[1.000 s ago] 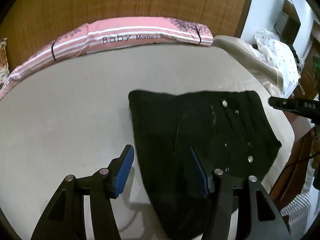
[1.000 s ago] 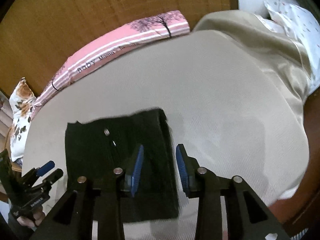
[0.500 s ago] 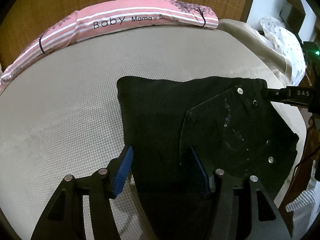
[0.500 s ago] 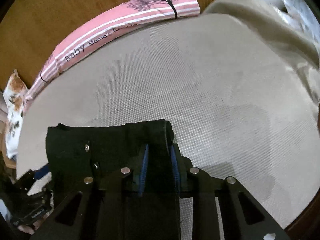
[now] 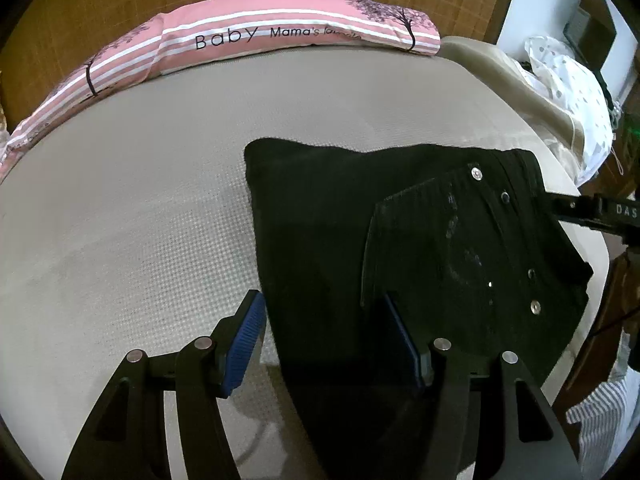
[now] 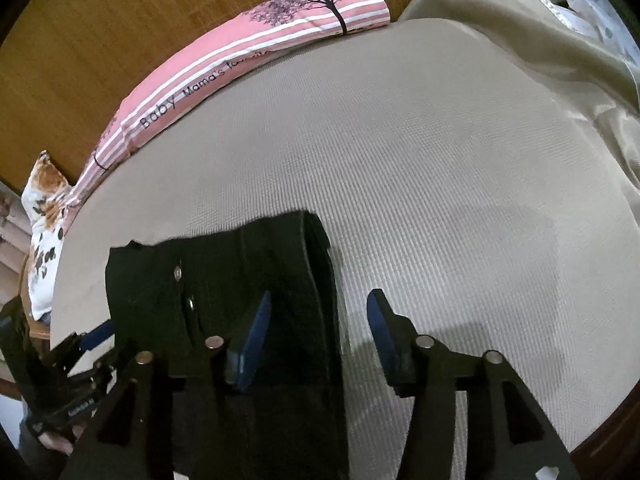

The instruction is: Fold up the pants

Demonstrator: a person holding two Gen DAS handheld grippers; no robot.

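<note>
Bare mattress [image 5: 132, 208] lies open left of the black pants [image 5: 328, 216] and beyond them. A pink pillow [image 5: 256, 32] blocks the far edge; rumpled bedding [image 6: 560, 52] crowds the right.

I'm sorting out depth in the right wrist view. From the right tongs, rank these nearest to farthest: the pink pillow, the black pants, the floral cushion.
1. Black pants: right at the right tongs, their edge between the opening jaws, untouched by the pads.
2. Floral cushion: far left, off the mattress edge.
3. Pink pillow: along the headboard at the top; its left end comes down near the cushion.
</note>
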